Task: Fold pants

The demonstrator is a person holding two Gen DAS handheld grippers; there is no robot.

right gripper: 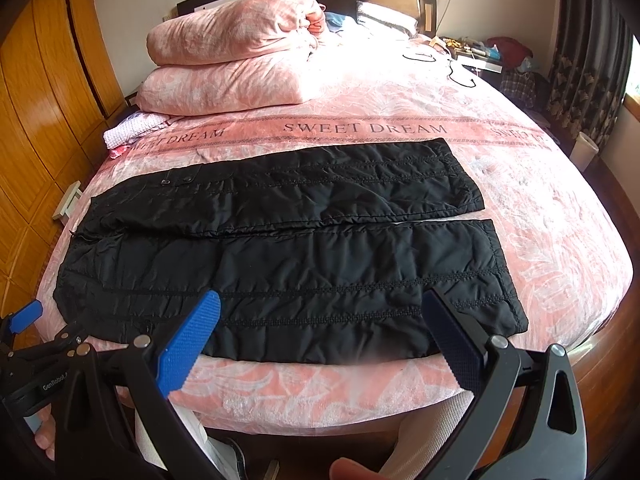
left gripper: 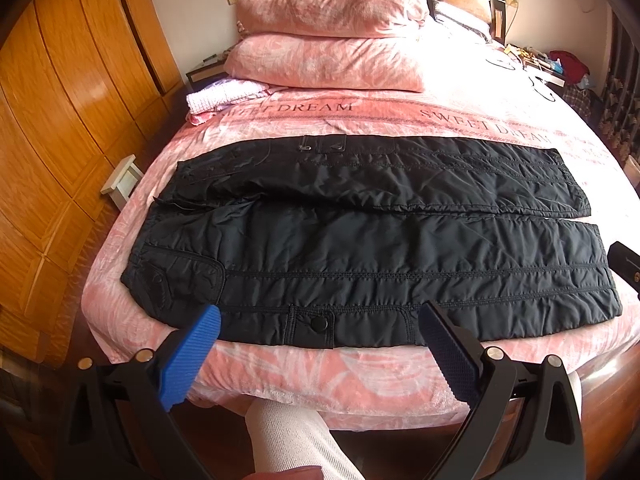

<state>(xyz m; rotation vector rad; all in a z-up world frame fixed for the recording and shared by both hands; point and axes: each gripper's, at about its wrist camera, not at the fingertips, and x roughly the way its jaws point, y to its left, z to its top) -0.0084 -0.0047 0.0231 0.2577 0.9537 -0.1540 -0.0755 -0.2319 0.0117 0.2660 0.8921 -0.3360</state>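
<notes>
Bedding in pink covers the whole bed [left gripper: 304, 384], which fills both views, with a wooden wardrobe [left gripper: 80, 120] along its left side and stacked pillows [left gripper: 324, 60] at the far end. Black quilted pants [left gripper: 360, 248] lie flat across the near half, waist to the left and cuffs to the right, the two legs side by side with a thin strip of sheet showing between them toward the cuffs; laid out like this, they look ready for a first fold, probably near leg over far leg, though no fold has been made yet. Their near edge runs just inside the near edge of the mattress, so there is little sheet to slide under on that side, while the far half of the bed and the area right of the cuffs offer open sheet for swinging cloth over. A small folded pink-and-white cloth [left gripper: 224, 98] sits far left, well apart from the pants. Left tongs [left gripper: 320, 332] hover spread wide over the near hem by the snap pocket, pinching nothing; right tongs [right gripper: 320, 320] hover spread wide over the near leg closer to the cuff, also empty, likely so that each can take one end of that edge.
</notes>
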